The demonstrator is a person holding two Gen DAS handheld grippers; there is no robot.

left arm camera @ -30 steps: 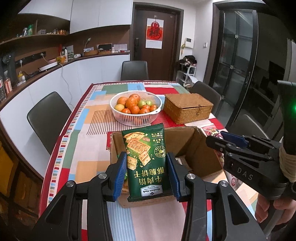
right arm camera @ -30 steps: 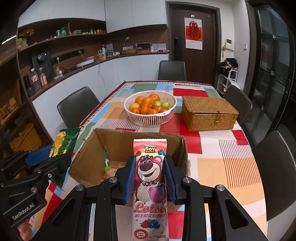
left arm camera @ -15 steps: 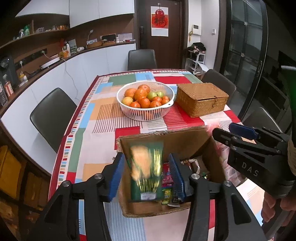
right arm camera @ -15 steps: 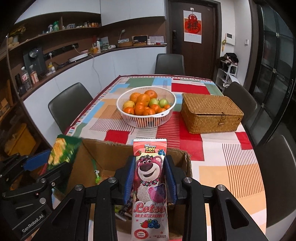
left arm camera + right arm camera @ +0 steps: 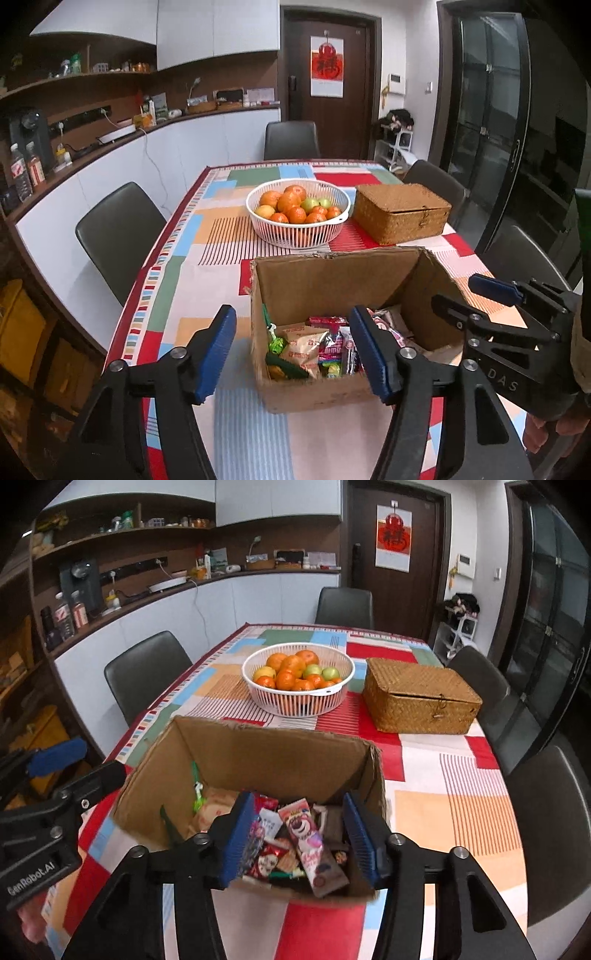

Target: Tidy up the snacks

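Low in the middle of both views sits the open cardboard box [image 5: 332, 291] on the patchwork tablecloth [image 5: 207, 236], holding a heap of snack packets [image 5: 317, 350]. From the right wrist view, a pink Lotso bear packet [image 5: 308, 843] lies slanted on top of the heap, its lower end blurred, so I cannot tell whether it has settled. A green packet [image 5: 286, 363] lies low in the box's left corner in the left wrist view, beside a pale biscuit pouch [image 5: 304, 345]. The left gripper [image 5: 293, 356] hangs over the box's near left side with its 2 blue pads spread wide and nothing between them; one pad [image 5: 218, 350] is outside the box wall, the other over the snacks. The right gripper [image 5: 301, 843] is likewise released, its jaws parted over the near half of the box, with the bear packet lying below the gap and touching neither pad. Beyond the box, toward the upper middle of the frame, stands a white slatted fruit basket [image 5: 299, 236] of oranges and 2 green fruits, and just to its right a closed wicker box [image 5: 402, 214]. Dark chairs [image 5: 118, 236] ring the table, and a red poster [image 5: 327, 66] hangs on the door at the top.
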